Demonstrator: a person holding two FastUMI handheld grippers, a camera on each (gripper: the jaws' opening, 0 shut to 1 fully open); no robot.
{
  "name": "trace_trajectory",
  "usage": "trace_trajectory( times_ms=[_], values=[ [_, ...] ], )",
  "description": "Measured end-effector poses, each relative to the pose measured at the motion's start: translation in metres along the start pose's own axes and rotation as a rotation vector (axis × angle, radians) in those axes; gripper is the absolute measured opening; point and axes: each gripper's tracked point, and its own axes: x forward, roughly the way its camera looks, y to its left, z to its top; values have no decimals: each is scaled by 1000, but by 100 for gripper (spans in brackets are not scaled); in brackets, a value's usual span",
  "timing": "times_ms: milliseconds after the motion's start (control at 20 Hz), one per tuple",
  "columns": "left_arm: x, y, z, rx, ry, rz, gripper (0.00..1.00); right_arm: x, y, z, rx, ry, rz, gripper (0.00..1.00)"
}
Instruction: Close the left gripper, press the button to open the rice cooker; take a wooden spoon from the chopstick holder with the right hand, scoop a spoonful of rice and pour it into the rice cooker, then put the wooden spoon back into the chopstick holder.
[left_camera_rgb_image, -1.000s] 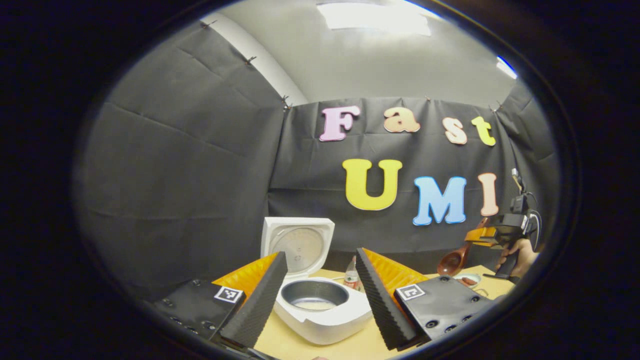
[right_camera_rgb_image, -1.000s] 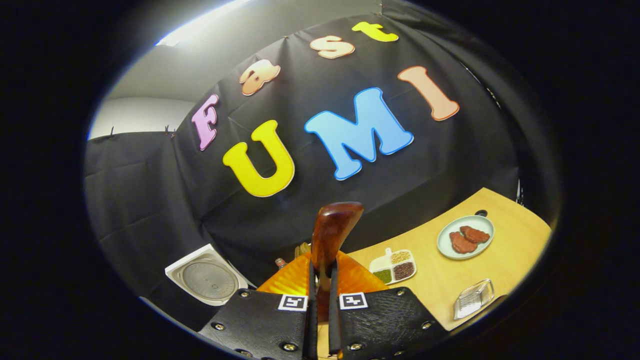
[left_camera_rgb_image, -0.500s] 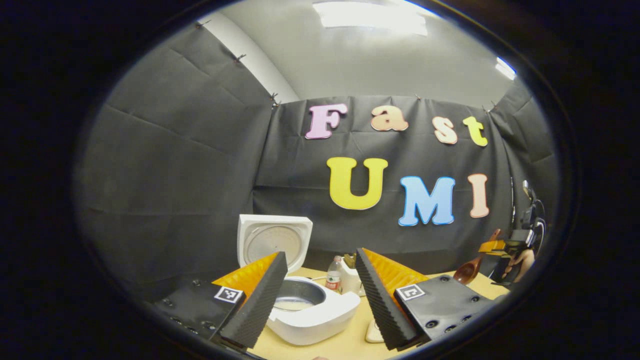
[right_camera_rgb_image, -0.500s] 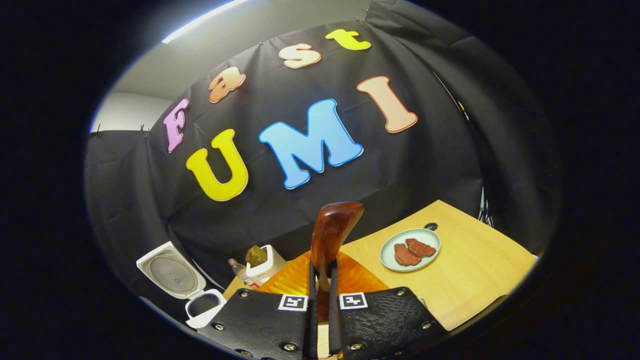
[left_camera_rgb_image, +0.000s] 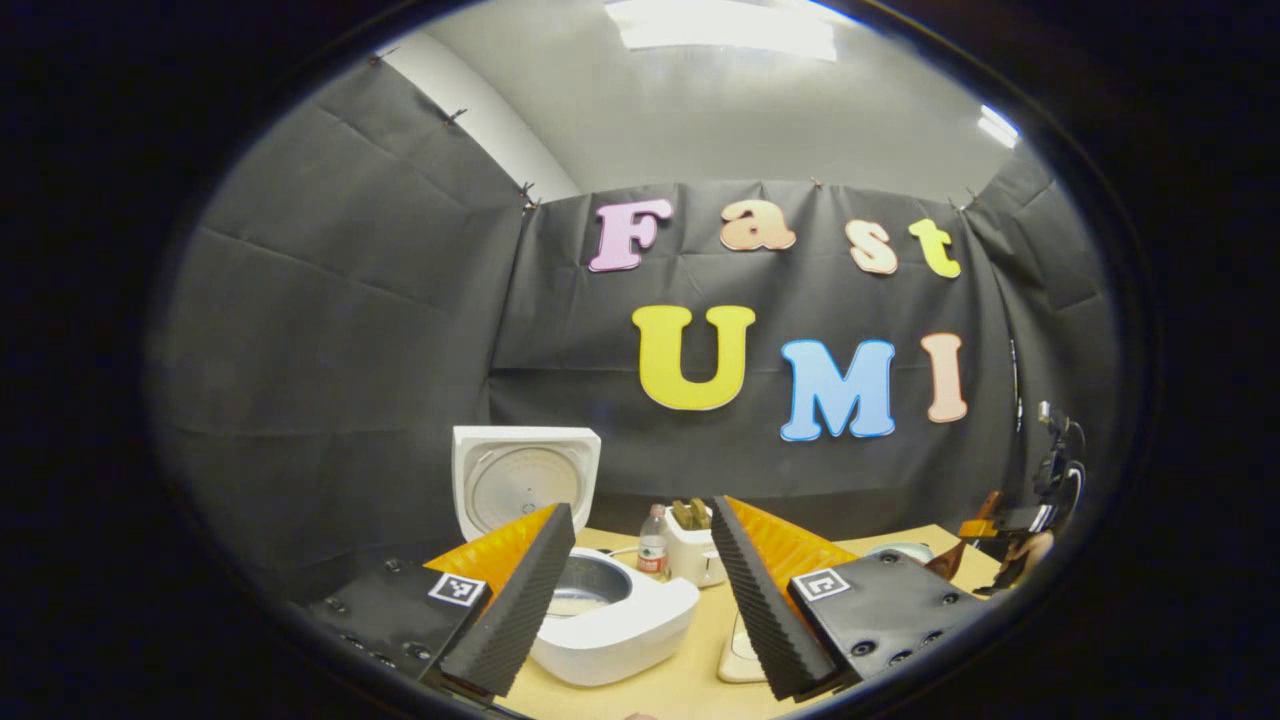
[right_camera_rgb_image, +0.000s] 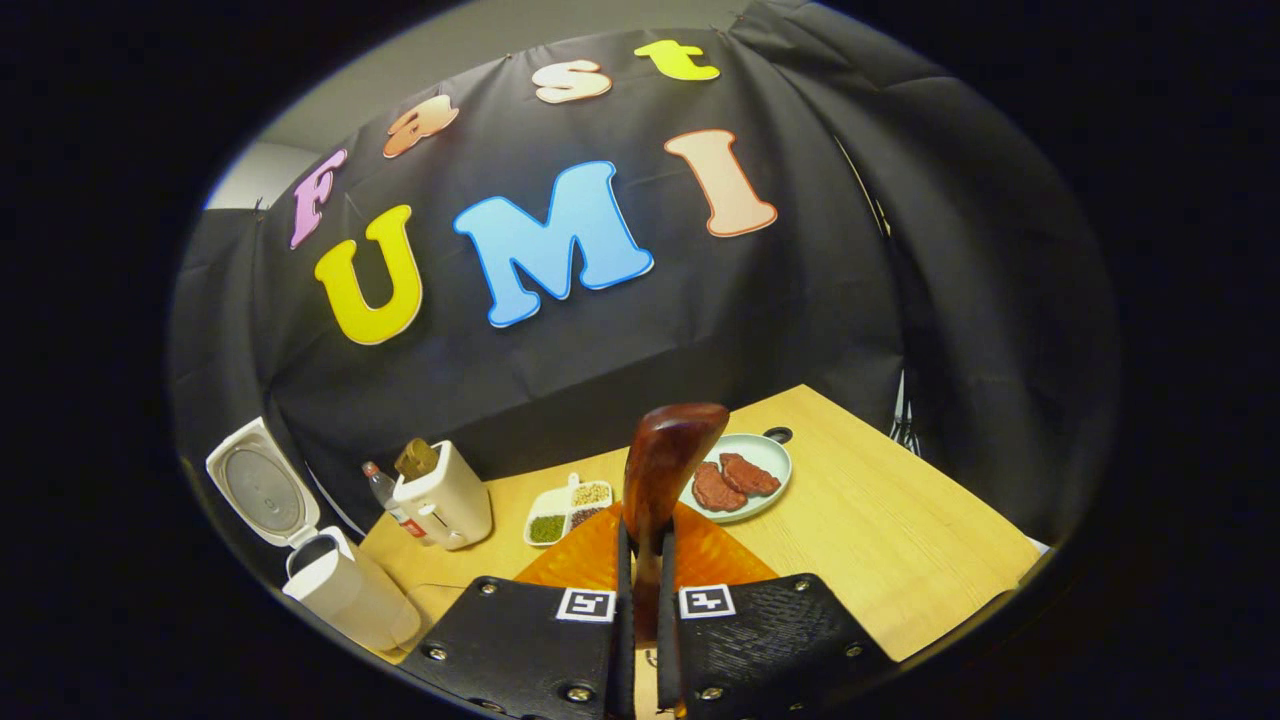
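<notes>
Between right tool fingers: glossy reddish-brown wooden spoon, upright.

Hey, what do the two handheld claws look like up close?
Left claw: ribbed fingers on black bolted plates, each with a square black-and-white marker, and orange ridged backing. Right claw: matching black plates, bolts, two square markers and orange backing.

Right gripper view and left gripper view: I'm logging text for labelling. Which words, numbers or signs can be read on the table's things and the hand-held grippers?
No text can be read.
Bottle: label too small to read.
Chopstick holder: front marks blurred.
Square markers on the right hand-held gripper and the left hand-held gripper: black-and-white patterns, no letters.
</notes>
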Motion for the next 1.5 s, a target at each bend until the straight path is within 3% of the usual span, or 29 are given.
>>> trace_trajectory(
  times_ms=[450, 600, 700, 750, 800, 850, 950, 1200, 1500],
  values=[
    [2, -5, 5, 31, 1, 0, 96, 12, -15, -42, 29, 90, -19, 11],
    [4, -7, 5, 38, -6, -5, 95, 9, -12, -44, 75, 107, 6, 12],
    [6, -7, 8, 40, -11, -9, 95, 9, -23, -39, 72, 79, -27, 22],
    [7, -8, 7, 40, -11, -11, 96, 7, -29, -35, 51, 62, -52, 40],
    [8, -9, 7, 41, -12, -13, 95, 4, -31, -30, 26, 47, -62, 43],
    [9, -11, 6, 41, -13, -16, 95, -1, -34, -24, 0, 30, -73, 55],
    [12, -14, 7, 39, -13, -23, 95, -9, -44, -10, -76, -20, -126, 99],
    [30, -12, 8, 54, -15, -16, 96, -40, -40, 30, -206, -119, -148, 100],
    [73, 15, 23, 102, -29, 58, 95, -84, -19, 75, -227, -214, -131, 100]
  ],
)
